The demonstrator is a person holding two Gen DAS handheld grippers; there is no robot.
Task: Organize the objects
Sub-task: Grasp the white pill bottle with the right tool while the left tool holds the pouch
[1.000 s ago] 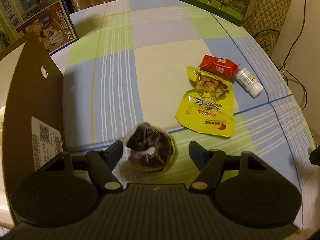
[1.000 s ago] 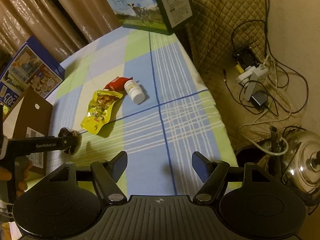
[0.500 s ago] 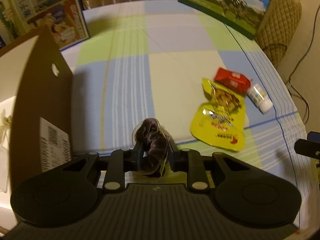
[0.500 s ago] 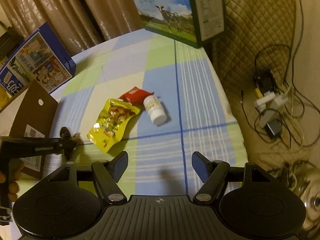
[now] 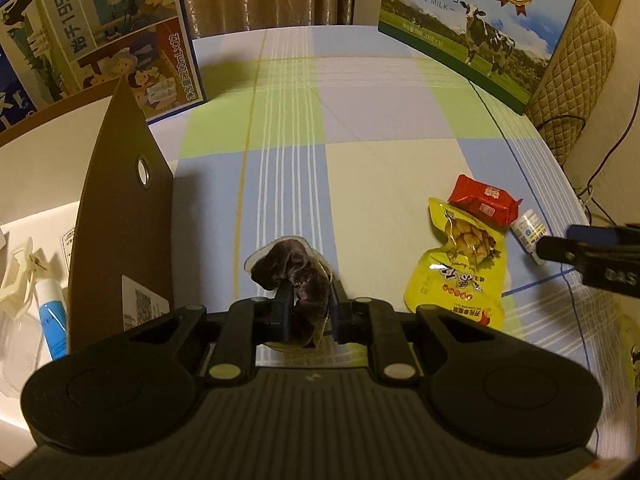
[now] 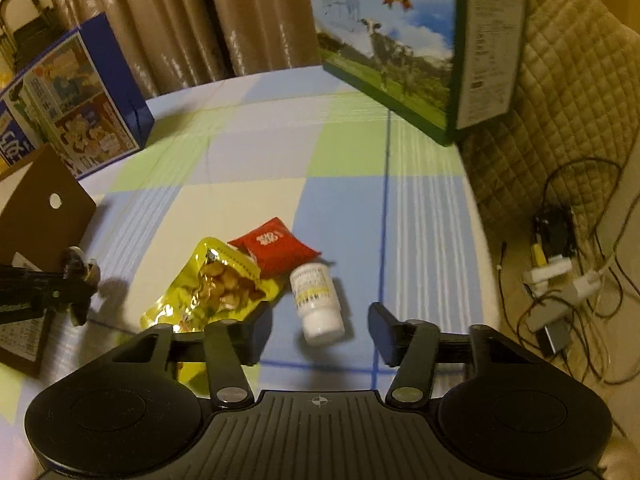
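Scrunchie [image 5: 294,270], dark velvet, pinched between the closed jaws of the left gripper [image 5: 306,312], bunched up and seemingly clear of the checked tablecloth [image 5: 360,128]. Only a thin fold clamped by the look of it, most of the fabric bulging forward of the fingertips. Just left of that gripper, brown flap [image 5: 120,220] of an open cardboard box standing upright; beyond it, down inside the box, a white hair claw [image 5: 20,276] and a blue-and-white tube [image 5: 50,312]. Likely destination for the scrunchie, judging by the contents.

Over on the other side, right gripper [image 6: 318,336] spread wide, holding nothing, poised low with the white pill bottle [image 6: 318,300] lying on its side just ahead, between the fingers' line. Left of the bottle and touching it or nearly so, red snack packet [image 6: 276,250]; further left again, yellow snack pouch [image 6: 212,284], its edge running under the left finger. Milk carton box [image 6: 384,40] well ahead at the table's far edge.

Risks from here: soft velvet slipping out of a shallow pinch mid-carry; scrunchie or gripper catching the upright flap on the way over and knocking it shut. On the right, round bottle rolling away under an off-centre squeeze, or the left finger snagging the pouch and dragging it along.
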